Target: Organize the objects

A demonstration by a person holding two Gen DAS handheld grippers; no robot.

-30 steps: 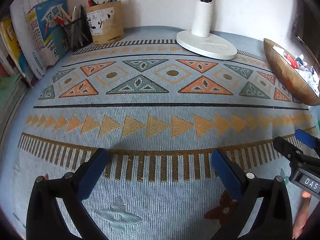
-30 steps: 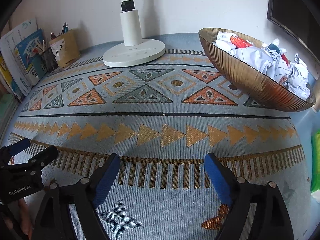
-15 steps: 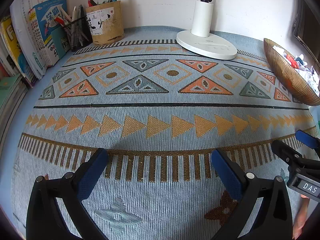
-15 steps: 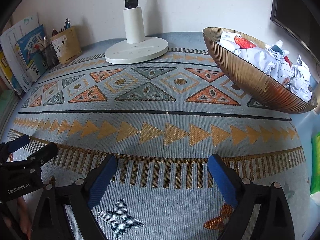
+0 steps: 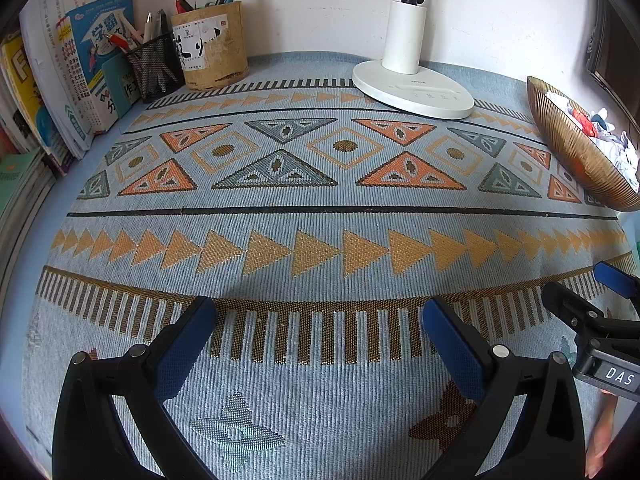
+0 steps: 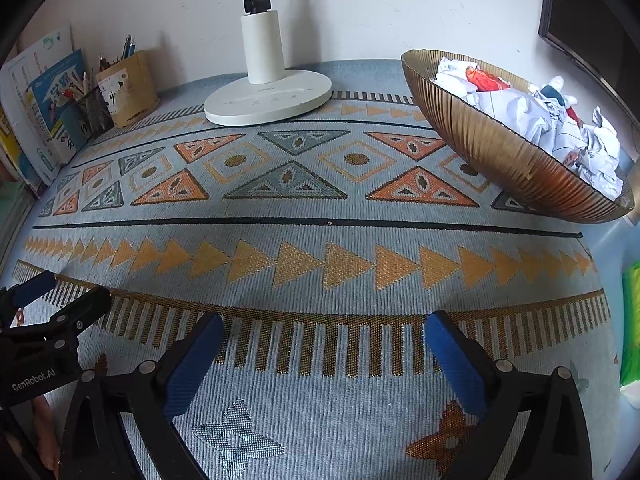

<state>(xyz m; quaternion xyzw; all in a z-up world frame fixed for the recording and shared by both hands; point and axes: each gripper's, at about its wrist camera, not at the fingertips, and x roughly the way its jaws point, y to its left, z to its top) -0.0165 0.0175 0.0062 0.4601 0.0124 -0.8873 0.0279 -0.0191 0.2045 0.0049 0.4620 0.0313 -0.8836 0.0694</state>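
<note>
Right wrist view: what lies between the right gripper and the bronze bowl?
Only bare patterned cloth lies between the open right gripper and the bronze bowl of crumpled paper; the right wrist view shows it.

"das" reads in white on the right gripper (image 5: 614,280) at three o'clock of the left wrist view — "genrobot.ai" stands on the left gripper (image 6: 40,300) at nine o'clock of the right wrist view. book covers and pen-holder label carry chinese print, too small to read.

Both wrist views look low across the patterned cloth (image 5: 320,216), sharing the lamp (image 6: 268,96).
</note>
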